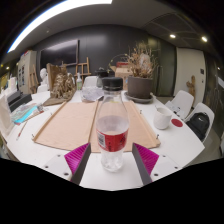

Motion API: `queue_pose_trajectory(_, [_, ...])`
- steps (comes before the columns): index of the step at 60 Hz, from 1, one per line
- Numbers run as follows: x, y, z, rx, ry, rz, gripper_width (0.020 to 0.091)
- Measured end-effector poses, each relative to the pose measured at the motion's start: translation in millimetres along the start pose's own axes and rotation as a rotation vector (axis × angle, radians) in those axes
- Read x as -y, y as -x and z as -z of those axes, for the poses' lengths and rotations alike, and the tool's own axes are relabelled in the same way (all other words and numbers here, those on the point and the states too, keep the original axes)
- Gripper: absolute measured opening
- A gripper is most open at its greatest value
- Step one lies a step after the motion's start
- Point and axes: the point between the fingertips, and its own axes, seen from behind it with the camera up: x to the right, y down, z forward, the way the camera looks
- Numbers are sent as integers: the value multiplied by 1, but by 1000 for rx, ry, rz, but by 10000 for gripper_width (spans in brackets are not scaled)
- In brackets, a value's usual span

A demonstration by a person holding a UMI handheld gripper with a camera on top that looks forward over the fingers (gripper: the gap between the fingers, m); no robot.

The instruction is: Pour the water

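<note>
I have a clear plastic water bottle (113, 125) standing upright between my fingers (78, 156), its base down at the level of the magenta pads (146, 157) and its neck and cap rising above them. A red label wraps its middle. Both pads sit right against the bottle's lower sides, one on each flank, so my gripper (112, 158) is clamped on it; I see no gap at either side. Whether the bottle's base is resting on the white counter (185, 140) or lifted just off it, I cannot tell.

Just behind the bottle, a large sheet of brown paper or card (70, 122) lies flat on the counter, spreading away to the left. Off to the right of the bottle, a white cup (162, 120) stands on the counter, and just beyond it a small red-topped round item (177, 123) sits near the counter's edge. Farther back, behind the bottle's cap, is a pale, rounded container (92, 92), and to the right of that a dark planter holding dry, brownish plants (140, 72). White chairs (183, 103) stand around the far right of the counter. At the far left lies some blue and pale clutter (22, 115) that I cannot make out.
</note>
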Motion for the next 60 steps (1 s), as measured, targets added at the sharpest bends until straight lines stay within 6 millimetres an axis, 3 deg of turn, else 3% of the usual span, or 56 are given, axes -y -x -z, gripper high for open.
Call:
queue_pose_trajectory(2, [0, 2, -9, -10, -9, -15, 816])
queue_pose_trajectory(6, [-2, 0, -26, -36, -29, -49, 697])
queue_pose_trajectory(10, [-4, -2, -38, -50, -45, -65, 560])
queue_pose_trajectory(12, [-6, -4, -42, -62, -49, -69, 456])
queue_pose_trajectory(14, [-2, -4, -44, -70, -71, -69, 448])
queue_pose_trajectory(22, [-1, -6, -45, -83, -88, -92, 280])
queue_pose_trajectory(27, [-1, -9, -47, -88, -78, -101, 221])
queue_pose_trajectory(34, [13, -9, -43, -100, -69, -86, 222])
queue_pose_trajectory(38, [30, -12, -41, -101, -74, -84, 222])
queue_pose_trajectory(46, [83, -12, -37, -51, -111, -153, 220])
queue_pose_trajectory(48, [100, -5, -38, -38, -124, -188, 220])
queue_pose_trajectory(50, [115, -13, -38, -6, -135, -238, 219])
queue_pose_trajectory(55, [153, -11, -45, 58, -151, -394, 219])
queue_pose_trajectory(60, [183, -21, -56, 167, -155, -635, 219])
